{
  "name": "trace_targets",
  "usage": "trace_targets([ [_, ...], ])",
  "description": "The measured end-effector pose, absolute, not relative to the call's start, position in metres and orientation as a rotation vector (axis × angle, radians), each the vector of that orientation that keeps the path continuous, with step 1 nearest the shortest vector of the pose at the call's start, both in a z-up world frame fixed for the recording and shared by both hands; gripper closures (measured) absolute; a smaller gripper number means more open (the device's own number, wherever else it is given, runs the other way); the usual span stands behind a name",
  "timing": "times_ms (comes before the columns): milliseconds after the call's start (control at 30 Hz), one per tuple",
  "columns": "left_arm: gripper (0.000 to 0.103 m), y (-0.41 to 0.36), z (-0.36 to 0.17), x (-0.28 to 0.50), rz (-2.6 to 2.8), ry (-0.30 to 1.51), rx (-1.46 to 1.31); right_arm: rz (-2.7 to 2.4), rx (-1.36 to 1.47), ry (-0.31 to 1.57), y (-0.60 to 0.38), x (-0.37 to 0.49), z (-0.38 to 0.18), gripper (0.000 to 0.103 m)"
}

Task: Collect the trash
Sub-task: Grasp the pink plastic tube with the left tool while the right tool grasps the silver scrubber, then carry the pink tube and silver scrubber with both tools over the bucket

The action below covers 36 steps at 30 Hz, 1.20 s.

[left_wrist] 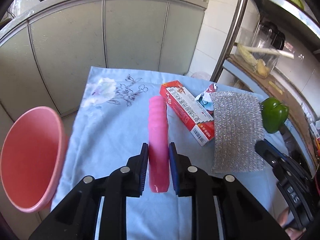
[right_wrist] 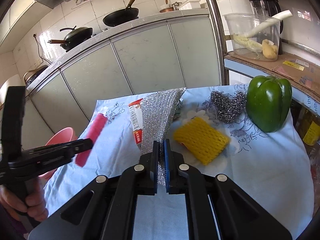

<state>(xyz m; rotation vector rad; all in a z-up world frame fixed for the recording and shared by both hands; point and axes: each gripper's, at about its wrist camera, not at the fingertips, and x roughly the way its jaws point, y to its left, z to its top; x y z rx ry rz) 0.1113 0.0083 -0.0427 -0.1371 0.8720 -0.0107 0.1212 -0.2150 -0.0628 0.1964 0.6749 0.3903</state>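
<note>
**Both hand-held grippers loaded; drop risk at the bin**

Left hand-held gripper (left_wrist: 158, 156): fingers either side of a ribbed pink plastic tube (left_wrist: 158, 140), closed on its lower half. Tube points away over the blue floral cloth (left_wrist: 104, 132) covering the counter. Salmon-pink plastic basin (left_wrist: 30, 158) sits off the counter's left edge, likely the trash target.

Right hand-held gripper (right_wrist: 161, 160): clenched on one edge of a silver mesh scouring cloth (right_wrist: 160, 116), which trails forward across a red-and-white cardboard box (right_wrist: 136, 124).

Other items on the cloth: yellow foam net sleeve (right_wrist: 201, 140), steel-wool scrubber (right_wrist: 228, 106), green bell pepper (right_wrist: 269, 104).

Risks, as I judge them:
- Tube looks smooth and tapered, held near one end; it may pivot or slip out on the swing left, missing the basin.
- Mesh is limp and may snag the box, dragging it along or off the edge.
- Basin mouth is tilted; a long tube could bounce off the rim.
- Pepper is not trash; a careless sweep could roll it.
</note>
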Motion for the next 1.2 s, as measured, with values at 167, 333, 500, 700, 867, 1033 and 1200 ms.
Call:
trace_targets([
  [167, 0.083, 0.016, -0.03, 0.087, -0.01, 0.832, -0.134, 0.384, 0.203, 0.656, -0.215, 0.111, -0.056, 0.097],
  [333, 0.083, 0.026, -0.02, 0.067, -0.005, 0.794, -0.142, 0.401, 0.218, 0.661, -0.212, 0.098, -0.047, 0.097],
  [500, 0.083, 0.04, -0.011, 0.047, 0.007, 0.756, -0.159, 0.433, 0.173, 0.635, -0.192, 0.082, -0.029, 0.097],
  [700, 0.083, 0.069, -0.001, 0.024, 0.062, 0.708, -0.183, 0.493, 0.12, 0.618, -0.158, 0.071, -0.009, 0.097],
  [867, 0.083, 0.099, 0.003, 0.006, 0.126, 0.681, -0.214, 0.558, 0.067, 0.609, -0.119, 0.065, 0.005, 0.097],
  [1033, 0.083, 0.132, 0.003, -0.011, 0.191, 0.658, -0.239, 0.617, 0.014, 0.599, -0.078, 0.059, 0.018, 0.097],
  [1200, 0.083, 0.158, 0.002, -0.024, 0.254, 0.634, -0.245, 0.664, -0.021, 0.609, -0.042, 0.059, 0.023, 0.097],
])
